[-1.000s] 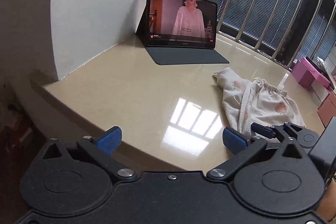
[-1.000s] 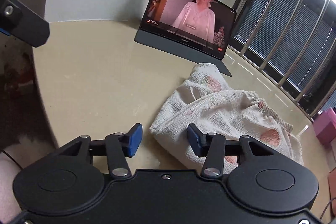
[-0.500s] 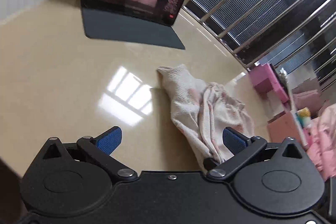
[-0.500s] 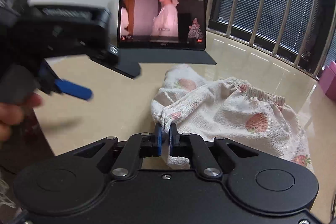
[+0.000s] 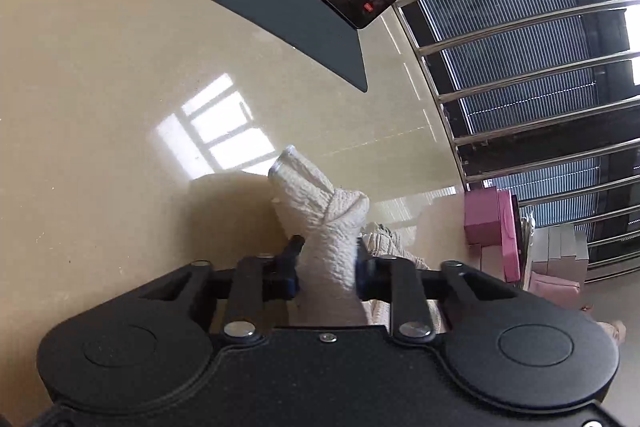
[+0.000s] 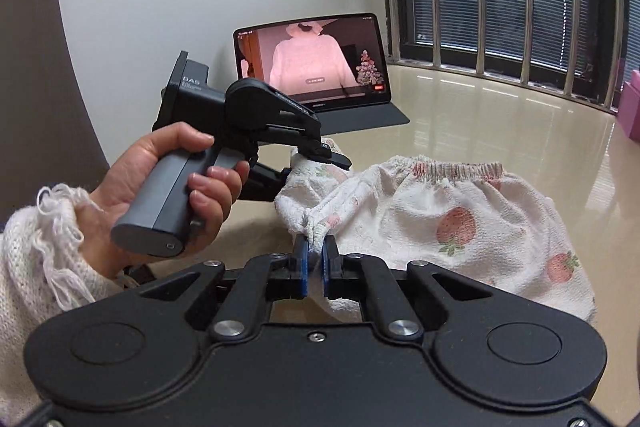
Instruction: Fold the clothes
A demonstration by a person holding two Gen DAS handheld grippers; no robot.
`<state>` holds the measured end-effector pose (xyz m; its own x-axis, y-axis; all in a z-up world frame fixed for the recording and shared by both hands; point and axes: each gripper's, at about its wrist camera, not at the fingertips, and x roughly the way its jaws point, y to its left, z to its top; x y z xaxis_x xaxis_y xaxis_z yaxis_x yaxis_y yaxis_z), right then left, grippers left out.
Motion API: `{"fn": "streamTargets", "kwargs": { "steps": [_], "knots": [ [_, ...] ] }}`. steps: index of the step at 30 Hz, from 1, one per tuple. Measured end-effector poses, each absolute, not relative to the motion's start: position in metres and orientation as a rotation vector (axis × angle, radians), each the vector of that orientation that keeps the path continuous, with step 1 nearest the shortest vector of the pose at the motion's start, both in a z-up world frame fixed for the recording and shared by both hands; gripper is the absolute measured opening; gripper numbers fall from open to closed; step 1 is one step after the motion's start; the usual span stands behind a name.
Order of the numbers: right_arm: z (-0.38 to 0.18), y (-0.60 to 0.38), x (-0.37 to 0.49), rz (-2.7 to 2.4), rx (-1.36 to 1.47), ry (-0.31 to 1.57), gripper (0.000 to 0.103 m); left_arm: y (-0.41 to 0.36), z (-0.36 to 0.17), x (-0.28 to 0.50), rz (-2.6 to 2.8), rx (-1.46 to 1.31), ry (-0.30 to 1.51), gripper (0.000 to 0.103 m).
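The strawberry-print shorts (image 6: 452,223) were spread on the beige table (image 6: 500,123), near the front edge. Their bunched left leg was being closed on by the left gripper (image 5: 326,273), and a fold was pinched tight by the right gripper (image 6: 314,261). Bare tabletop was left between the shorts and the far tablet (image 6: 316,67).
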<state>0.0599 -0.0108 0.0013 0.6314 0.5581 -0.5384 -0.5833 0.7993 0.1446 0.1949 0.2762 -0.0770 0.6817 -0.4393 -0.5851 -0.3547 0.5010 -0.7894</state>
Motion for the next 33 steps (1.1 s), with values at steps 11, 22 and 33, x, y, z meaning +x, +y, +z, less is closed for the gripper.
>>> {"fn": "streamTargets", "kwargs": {
  "steps": [11, 22, 33],
  "knots": [
    [0.016, -0.092, 0.066, 0.714, 0.381, 0.609, 0.006, 0.213, 0.013, 0.218, -0.13, -0.955, 0.872, 0.008],
    [-0.058, -0.236, 0.097, 0.448, 0.829, 0.676, 0.006, 0.043, -0.004, 0.301, -0.197, -0.731, 1.04, 0.008],
    [-0.097, -0.247, 0.111, 0.337, 0.821, 0.766, 0.012, 0.005, -0.048, 0.331, -0.341, -0.792, 1.053, 0.063]
  ]
}}
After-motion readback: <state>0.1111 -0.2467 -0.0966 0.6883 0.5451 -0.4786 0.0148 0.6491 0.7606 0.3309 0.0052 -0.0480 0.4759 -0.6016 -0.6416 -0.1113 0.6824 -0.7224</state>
